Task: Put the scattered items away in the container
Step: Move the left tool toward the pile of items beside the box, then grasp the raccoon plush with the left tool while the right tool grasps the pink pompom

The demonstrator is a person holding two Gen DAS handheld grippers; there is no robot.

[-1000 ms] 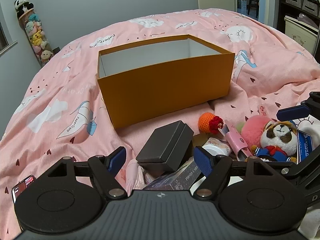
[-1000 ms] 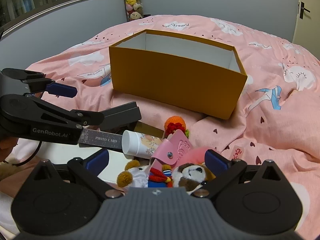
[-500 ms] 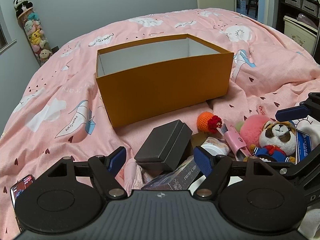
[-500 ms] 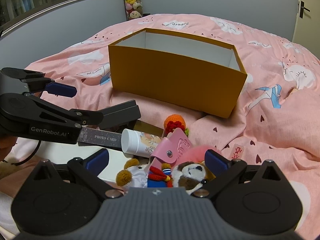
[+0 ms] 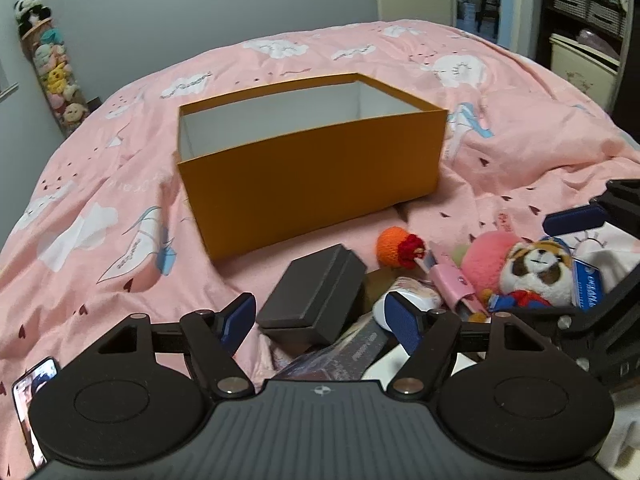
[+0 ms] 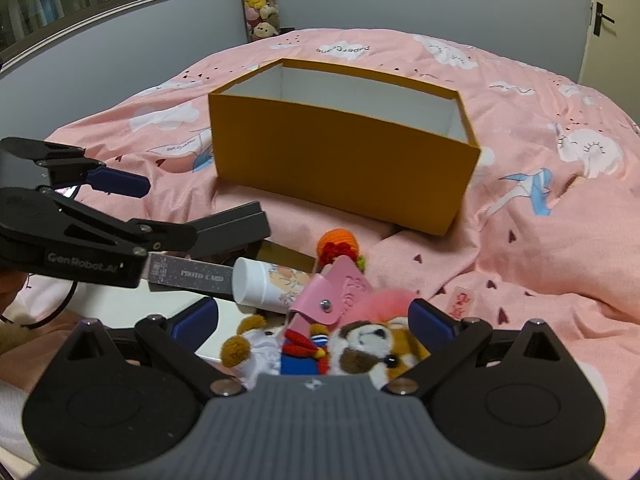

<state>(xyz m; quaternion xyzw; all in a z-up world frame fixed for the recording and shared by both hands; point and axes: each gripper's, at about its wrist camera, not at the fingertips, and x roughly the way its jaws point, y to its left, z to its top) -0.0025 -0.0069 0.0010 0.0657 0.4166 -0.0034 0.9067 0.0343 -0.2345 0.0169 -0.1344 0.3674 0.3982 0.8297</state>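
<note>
An open orange box [image 5: 312,160] stands on the pink bed, also in the right wrist view [image 6: 344,152]. In front of it lies a pile: a dark grey box [image 5: 314,290], an orange crochet ball [image 5: 394,242], a pink pouch [image 5: 454,284], a white tube [image 6: 268,284], a photo card pack [image 6: 192,274] and a raccoon plush [image 5: 534,276]. My left gripper [image 5: 320,316] is open, its fingers on either side of the dark grey box. My right gripper [image 6: 312,320] is open over the raccoon plush [image 6: 372,344].
A phone [image 5: 34,384] lies on the bed at the lower left. A column of plush toys [image 5: 52,68] stands by the far wall. Shelves with baskets [image 5: 588,20] are at the right. The pink duvet [image 5: 120,200] surrounds the box.
Both grippers have edged slightly forward and down toward the pile. The objects have not moved.
</note>
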